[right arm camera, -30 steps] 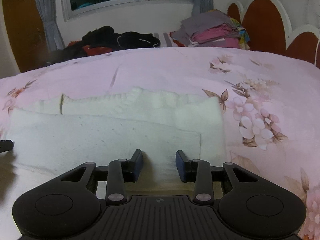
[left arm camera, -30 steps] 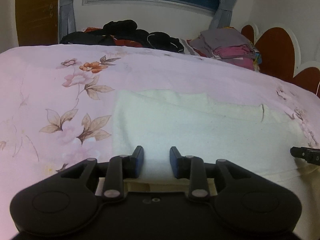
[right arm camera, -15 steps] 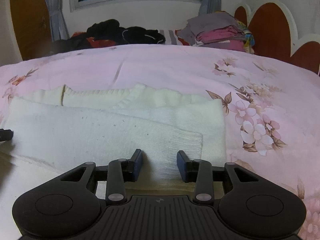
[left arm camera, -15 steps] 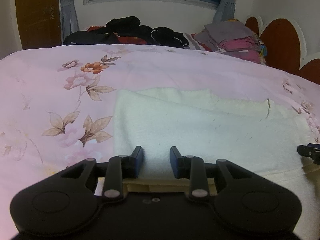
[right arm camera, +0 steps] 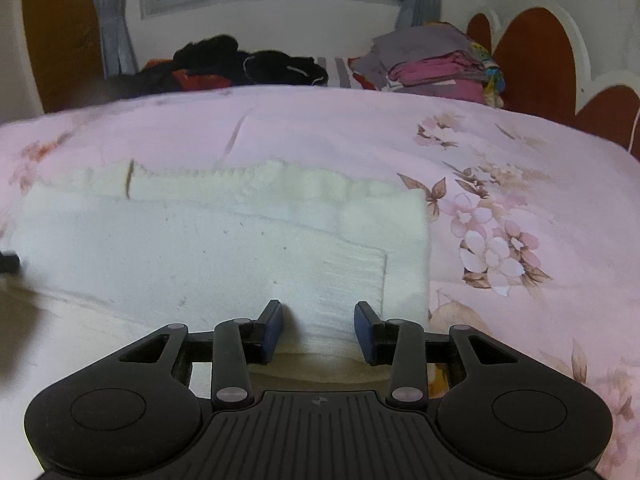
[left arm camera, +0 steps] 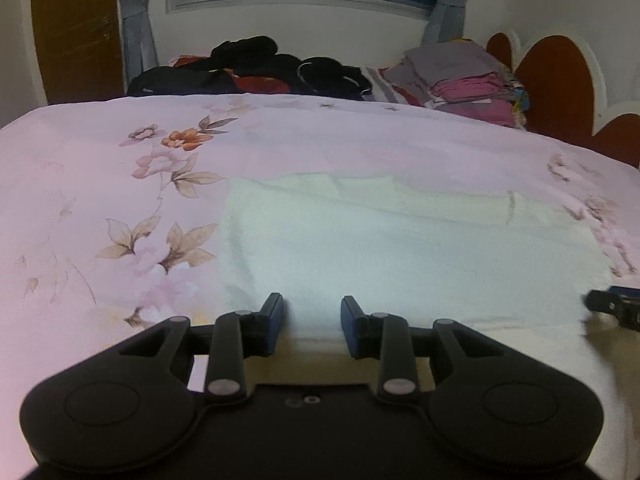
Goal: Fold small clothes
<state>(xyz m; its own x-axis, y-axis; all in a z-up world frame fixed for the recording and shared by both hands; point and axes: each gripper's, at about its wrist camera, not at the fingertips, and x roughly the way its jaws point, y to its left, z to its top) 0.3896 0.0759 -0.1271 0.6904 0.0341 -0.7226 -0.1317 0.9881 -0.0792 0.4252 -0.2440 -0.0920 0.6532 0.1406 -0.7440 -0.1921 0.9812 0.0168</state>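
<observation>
A cream knitted garment lies folded flat on the pink flowered bedspread; it also shows in the right wrist view, with a ribbed sleeve cuff laid across its near right part. My left gripper is open and empty over the garment's near left edge. My right gripper is open and empty over the near right edge. The right gripper's tip shows at the far right of the left wrist view.
A heap of dark clothes lies at the far edge of the bed. A stack of folded grey and pink clothes sits at the far right by the brown headboard. A window and curtains are behind.
Both grippers have drawn back and lifted a little from the garment. The right jaws have opened somewhat wider. The garment lies still.
</observation>
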